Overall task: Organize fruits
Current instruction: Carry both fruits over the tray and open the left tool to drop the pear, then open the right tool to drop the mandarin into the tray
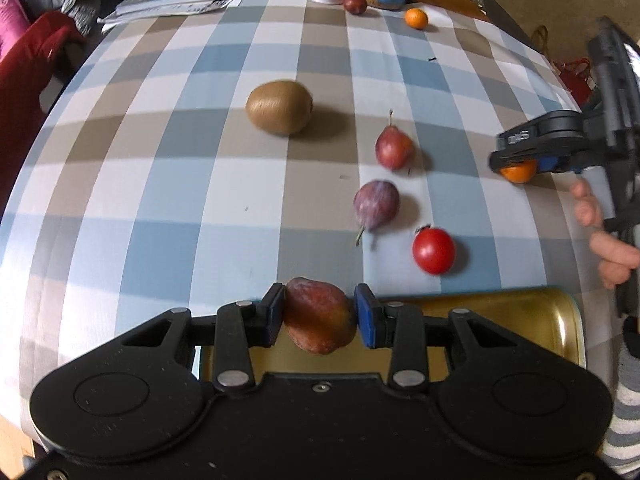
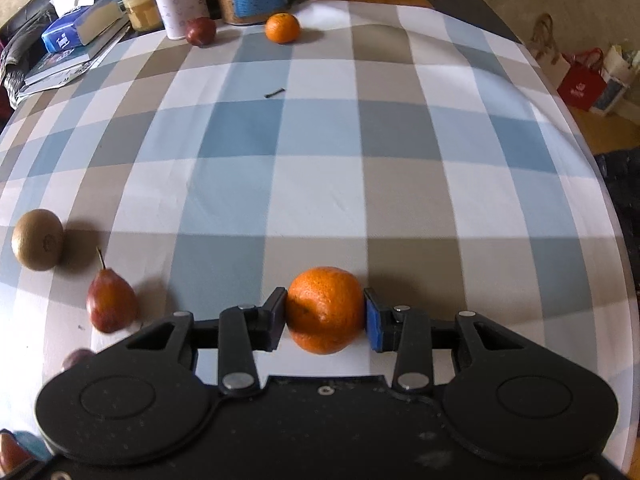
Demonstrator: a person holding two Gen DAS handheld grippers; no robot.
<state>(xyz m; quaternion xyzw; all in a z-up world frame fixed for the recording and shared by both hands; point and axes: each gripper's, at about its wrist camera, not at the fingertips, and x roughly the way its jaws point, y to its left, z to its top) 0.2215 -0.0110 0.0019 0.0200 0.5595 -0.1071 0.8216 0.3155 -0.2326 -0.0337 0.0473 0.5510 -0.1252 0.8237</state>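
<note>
Currently left tool (image 1: 319, 316) pinches a red pear (image 1: 318, 318) above the gold tray (image 1: 520, 320); right tool (image 2: 325, 316) clamps a mandarin (image 2: 325, 310) on the bench (image 2: 320, 184) – round skins could slip if lifted off-centre

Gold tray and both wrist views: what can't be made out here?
- Gold tray: left wrist view, mostly behind the left claw; contents unseen.
- Dark fruit: right wrist view, blurred, half behind the right claw.
- Reddish thing: cut by the frame's corner.

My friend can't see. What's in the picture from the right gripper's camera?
The right hand-held gripper squeezes a mandarin on a checked tablecloth. A kiwi and red pear lie left; another mandarin sits far back.
</note>
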